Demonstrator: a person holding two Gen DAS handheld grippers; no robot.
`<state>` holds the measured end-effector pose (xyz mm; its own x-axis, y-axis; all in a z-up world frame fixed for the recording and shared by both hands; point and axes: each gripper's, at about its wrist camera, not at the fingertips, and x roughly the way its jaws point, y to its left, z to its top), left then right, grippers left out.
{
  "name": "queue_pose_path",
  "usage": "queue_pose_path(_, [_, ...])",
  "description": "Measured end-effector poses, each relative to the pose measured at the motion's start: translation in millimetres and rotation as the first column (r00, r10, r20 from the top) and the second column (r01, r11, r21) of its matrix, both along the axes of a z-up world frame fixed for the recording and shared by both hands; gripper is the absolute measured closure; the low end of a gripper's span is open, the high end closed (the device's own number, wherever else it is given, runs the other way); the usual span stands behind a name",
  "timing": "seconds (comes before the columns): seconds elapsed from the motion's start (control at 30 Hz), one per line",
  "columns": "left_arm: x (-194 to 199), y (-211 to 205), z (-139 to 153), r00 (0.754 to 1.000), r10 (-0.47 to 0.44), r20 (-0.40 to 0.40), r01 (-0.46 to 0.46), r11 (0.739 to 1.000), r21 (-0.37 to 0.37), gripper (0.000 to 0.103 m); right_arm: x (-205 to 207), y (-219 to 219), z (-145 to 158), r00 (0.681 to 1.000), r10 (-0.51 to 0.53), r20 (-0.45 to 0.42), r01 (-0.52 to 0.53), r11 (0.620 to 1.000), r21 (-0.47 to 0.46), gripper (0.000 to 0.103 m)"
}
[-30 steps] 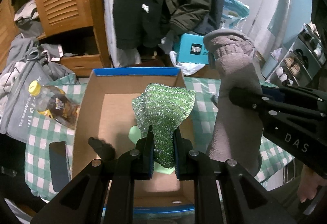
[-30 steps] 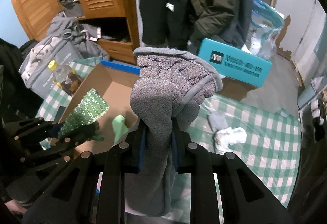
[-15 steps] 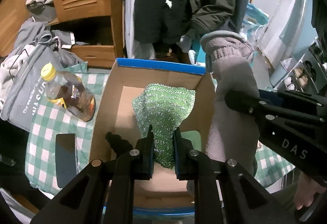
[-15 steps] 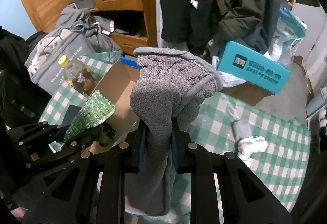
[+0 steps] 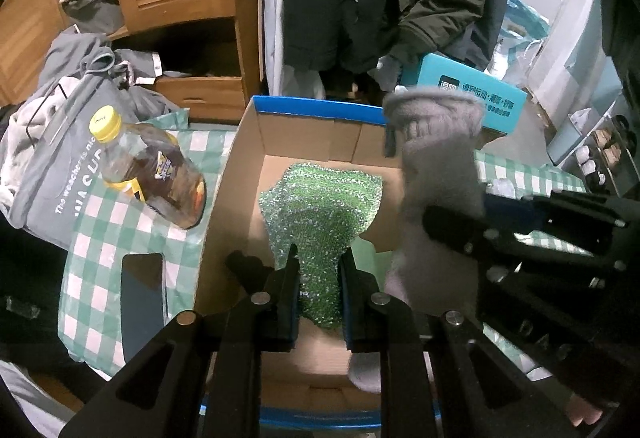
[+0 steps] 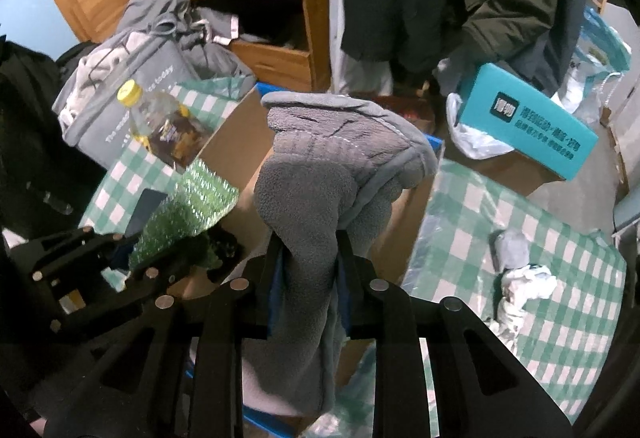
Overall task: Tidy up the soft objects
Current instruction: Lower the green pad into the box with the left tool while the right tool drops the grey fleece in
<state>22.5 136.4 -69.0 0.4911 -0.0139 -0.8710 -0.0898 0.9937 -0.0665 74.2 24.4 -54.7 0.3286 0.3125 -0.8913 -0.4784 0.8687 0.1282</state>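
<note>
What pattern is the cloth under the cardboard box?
Green-and-white checks on the tablecloth, clearest in the right wrist view.

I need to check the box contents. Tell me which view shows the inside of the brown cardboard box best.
Left wrist view: it looks straight down into the brown cardboard box, showing its floor. Right wrist view shows mostly its outer walls behind the grey fleece glove.

Dim indoor light, dark fisheye corners, slight motion blur throughout.

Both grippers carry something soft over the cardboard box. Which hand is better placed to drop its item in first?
Left. The left gripper holds the green scrubber over the middle of the cardboard box. The right gripper, jaws opening around the grey glove, hangs nearer the box's right wall.
</note>
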Motion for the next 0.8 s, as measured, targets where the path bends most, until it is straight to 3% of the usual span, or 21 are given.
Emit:
queue_pose_path(0.07, [0, -1, 0, 1.000, 0.003, -0.003, -0.003, 1.000, 0.007, 0.074, -1, 1, -4, 1.000, -0.004, -0.008, 0.004, 1.000, -0.015, 0.075])
queue_pose_path(0.17, [-1, -1, 1, 1.000, 0.015, 0.002, -0.015, 1.000, 0.022, 0.071, -1, -2, -5, 1.000, -0.018, 0.001, 0.018, 0.999, -0.029, 0.071])
queue_pose_path(0.33, [0, 1, 1, 1.000, 0.028, 0.003, -0.028, 0.999, 0.024, 0.058, 2, -14, -2, 0.998, -0.060, 0.005, 0.060, 0.998, -0.023, 0.051])
queue_pose_path(0.5, [-1, -5, 4, 1.000, 0.019, 0.007, -0.020, 0.999, 0.040, 0.054, 2, -23, 1, 0.997, -0.078, 0.010, 0.078, 0.997, -0.018, 0.046])
queue_pose_path(0.8, [2, -21, 10, 1.000, 0.001, 0.019, -0.002, 0.999, 0.053, 0.036, 2, -50, 2, 0.992, -0.127, 0.004, 0.127, 0.992, 0.000, 0.040])
